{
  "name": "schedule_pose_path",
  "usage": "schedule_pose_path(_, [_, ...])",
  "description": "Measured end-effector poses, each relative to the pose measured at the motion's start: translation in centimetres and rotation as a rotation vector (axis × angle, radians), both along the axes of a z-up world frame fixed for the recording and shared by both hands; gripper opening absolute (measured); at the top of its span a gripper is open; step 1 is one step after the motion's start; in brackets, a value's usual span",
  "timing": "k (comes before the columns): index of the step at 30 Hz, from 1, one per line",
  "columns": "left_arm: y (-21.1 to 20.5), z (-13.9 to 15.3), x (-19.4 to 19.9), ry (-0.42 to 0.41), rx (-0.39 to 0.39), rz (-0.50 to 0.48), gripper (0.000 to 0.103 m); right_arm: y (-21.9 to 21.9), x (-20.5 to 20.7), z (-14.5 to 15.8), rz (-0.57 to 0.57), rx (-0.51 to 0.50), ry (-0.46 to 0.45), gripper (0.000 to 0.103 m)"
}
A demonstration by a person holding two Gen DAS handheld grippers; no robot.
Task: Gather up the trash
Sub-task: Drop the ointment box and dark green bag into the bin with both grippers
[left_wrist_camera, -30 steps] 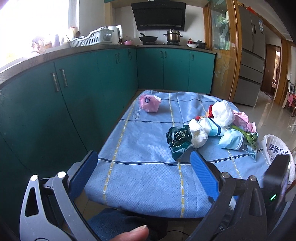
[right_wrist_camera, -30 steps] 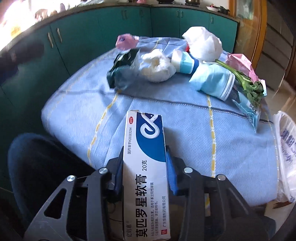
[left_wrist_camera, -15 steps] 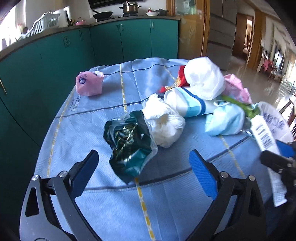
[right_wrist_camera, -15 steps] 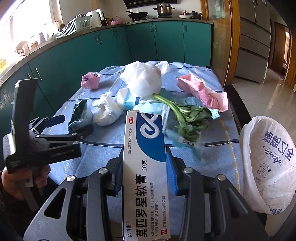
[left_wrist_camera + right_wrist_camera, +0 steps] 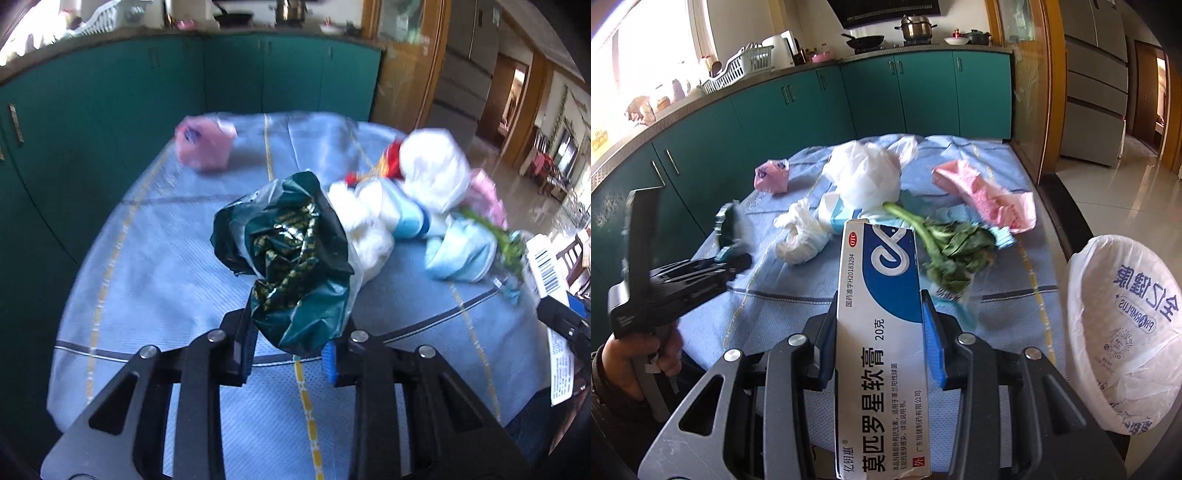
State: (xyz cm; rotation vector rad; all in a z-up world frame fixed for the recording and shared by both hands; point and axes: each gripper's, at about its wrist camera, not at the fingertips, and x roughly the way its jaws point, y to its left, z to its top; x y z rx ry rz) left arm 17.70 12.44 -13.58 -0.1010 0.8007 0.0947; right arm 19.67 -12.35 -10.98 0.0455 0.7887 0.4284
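Note:
My left gripper is shut on the near end of a dark green foil bag on the blue tablecloth; it also shows in the right wrist view. My right gripper is shut on a white and blue ointment box, held above the table's near edge. Its box edge shows in the left wrist view. More trash lies on the cloth: a white bag, a crumpled tissue, a wilted green vegetable, a pink wrapper and a pink packet.
A bin lined with a white printed bag stands right of the table. Teal cabinets run along the left and back. A dark chair back lies along the table's right side. A fridge stands at the far right.
My left gripper moved forward to the green foil bag and closed on it. My right gripper kept the box and shifted a little.

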Motion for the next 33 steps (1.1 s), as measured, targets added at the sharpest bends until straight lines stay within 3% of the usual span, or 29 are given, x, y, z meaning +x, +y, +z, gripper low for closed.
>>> schedule_pose_path(6, [-2.3, 5.6, -1.7, -0.154, 0.047, -0.022, 0.03, -1.5, 1.4, 3.1, -0.017, -0.011, -0.077, 0.04])
schedule_pose_path(11, [-7.4, 10.4, -0.9, -0.275, 0.1, -0.121, 0.03, -2.7, 3.2, 7.1, -0.031, -0.014, -0.188, 0.04])
schedule_pose_path(16, [-13.3, 12.5, 1.1, -0.329, 0.164, -0.212, 0.03, -6.0, 5.6, 8.9, -0.104, -0.004, -0.258, 0.04])
schedule_pose_path(19, [-17.2, 12.8, 1.4, -0.334, 0.196, -0.281, 0.03, -9.2, 6.8, 7.5, -0.181, 0.014, -0.251, 0.04])
schedule_pose_path(24, [-23.6, 11.6, 3.0, -0.332, 0.225, -0.407, 0.03, -15.7, 8.9, 3.4, -0.314, 0.008, -0.159, 0.04])
schedule_pose_path(33, [-29.5, 7.8, 4.8, -0.254, 0.225, -0.508, 0.03, -24.4, 9.8, -2.7, -0.5, -0.009, 0.035, 0.04])
